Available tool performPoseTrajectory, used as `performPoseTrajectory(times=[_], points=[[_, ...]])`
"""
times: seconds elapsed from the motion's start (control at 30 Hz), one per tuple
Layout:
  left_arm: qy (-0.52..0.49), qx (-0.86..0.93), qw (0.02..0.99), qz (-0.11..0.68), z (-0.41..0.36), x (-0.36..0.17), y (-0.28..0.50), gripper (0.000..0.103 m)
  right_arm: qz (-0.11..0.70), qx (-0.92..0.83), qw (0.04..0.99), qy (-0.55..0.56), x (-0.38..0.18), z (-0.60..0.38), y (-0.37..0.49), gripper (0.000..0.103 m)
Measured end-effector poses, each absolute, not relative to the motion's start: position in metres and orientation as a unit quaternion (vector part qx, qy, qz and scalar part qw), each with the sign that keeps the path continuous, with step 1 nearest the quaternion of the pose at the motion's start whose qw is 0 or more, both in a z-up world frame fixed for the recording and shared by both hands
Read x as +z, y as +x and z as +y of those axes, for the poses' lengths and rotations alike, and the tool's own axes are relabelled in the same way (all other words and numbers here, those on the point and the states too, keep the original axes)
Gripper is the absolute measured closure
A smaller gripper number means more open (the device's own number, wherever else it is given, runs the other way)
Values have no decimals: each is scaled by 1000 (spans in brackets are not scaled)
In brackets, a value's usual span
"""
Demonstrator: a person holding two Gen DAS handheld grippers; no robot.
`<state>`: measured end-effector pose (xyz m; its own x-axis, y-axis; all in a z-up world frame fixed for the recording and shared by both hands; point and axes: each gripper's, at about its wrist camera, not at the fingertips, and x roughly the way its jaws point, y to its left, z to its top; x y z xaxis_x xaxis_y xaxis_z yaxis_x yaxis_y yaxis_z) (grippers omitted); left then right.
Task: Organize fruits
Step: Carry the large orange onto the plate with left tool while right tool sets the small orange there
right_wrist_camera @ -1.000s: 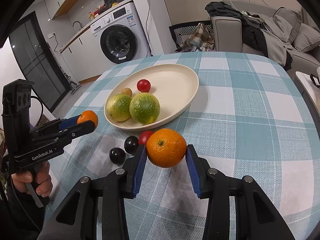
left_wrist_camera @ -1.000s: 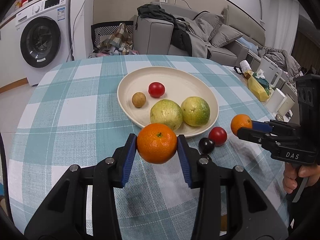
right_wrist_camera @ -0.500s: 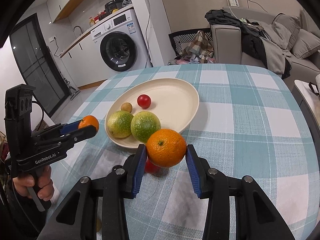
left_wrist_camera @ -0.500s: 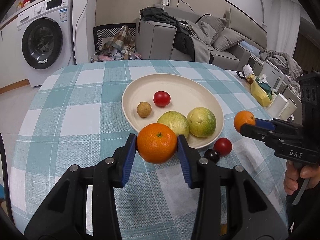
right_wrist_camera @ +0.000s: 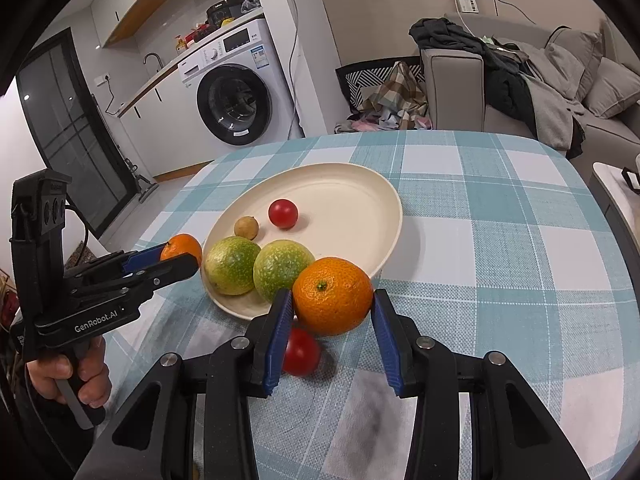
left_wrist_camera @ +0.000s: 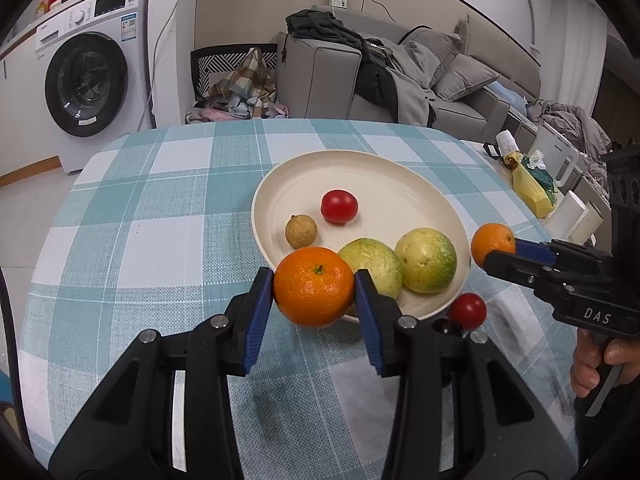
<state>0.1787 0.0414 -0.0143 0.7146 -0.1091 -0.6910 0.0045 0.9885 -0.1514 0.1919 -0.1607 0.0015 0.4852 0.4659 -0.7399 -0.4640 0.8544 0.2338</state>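
My left gripper (left_wrist_camera: pixel 314 280) is shut on an orange (left_wrist_camera: pixel 314 292), held in the air over the near rim of the cream plate (left_wrist_camera: pixel 400 184). At the plate's right edge my right gripper (right_wrist_camera: pixel 331 298) is shut on a second orange (right_wrist_camera: pixel 332 304). In the plate lie a red tomato (left_wrist_camera: pixel 339 206), a small brown fruit (left_wrist_camera: pixel 301 231) and two green fruits (left_wrist_camera: pixel 370 260) (left_wrist_camera: pixel 426 260). Another red tomato (right_wrist_camera: pixel 300 352) sits on the tablecloth beside the plate, with a dark fruit (left_wrist_camera: pixel 442 325) next to it, partly hidden behind my left finger.
The round table has a teal checked cloth (left_wrist_camera: pixel 160 208). A washing machine (left_wrist_camera: pixel 86 80), a chair with clothes (left_wrist_camera: pixel 240 80) and a grey sofa (left_wrist_camera: pixel 400 76) stand beyond it. A side table with a yellow bag (left_wrist_camera: pixel 532 188) is at the right.
Both grippers have moved forward toward the plate with their oranges still held. The left orange now overlaps the plate's near rim, and the loose dark fruits have slipped behind the fingers.
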Motion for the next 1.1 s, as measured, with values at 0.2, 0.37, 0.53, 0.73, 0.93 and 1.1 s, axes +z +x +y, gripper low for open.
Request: performPoseTrajectory(times=[0.2, 0.37, 0.53, 0.73, 0.93, 1.1], points=[[-68, -28, 923, 377, 45, -17, 191, 65, 429, 268, 863, 1, -1, -157, 202, 62], [-68, -25, 924, 376, 46, -17, 195, 65, 428, 267, 864, 1, -2, -155, 207, 62], [-65, -25, 924, 376, 46, -17, 195, 65, 429, 266, 863, -2, -5, -152, 213, 62], [-65, -24, 924, 377, 47, -17, 199, 65, 431, 264, 863, -7, -10, -150, 220, 62], [-64, -24, 923, 378, 50, -18, 204, 65, 432, 262, 863, -10, -11, -150, 228, 62], [-65, -26, 923, 379, 52, -19, 208, 65, 433, 261, 863, -13, -12, -150, 234, 62]])
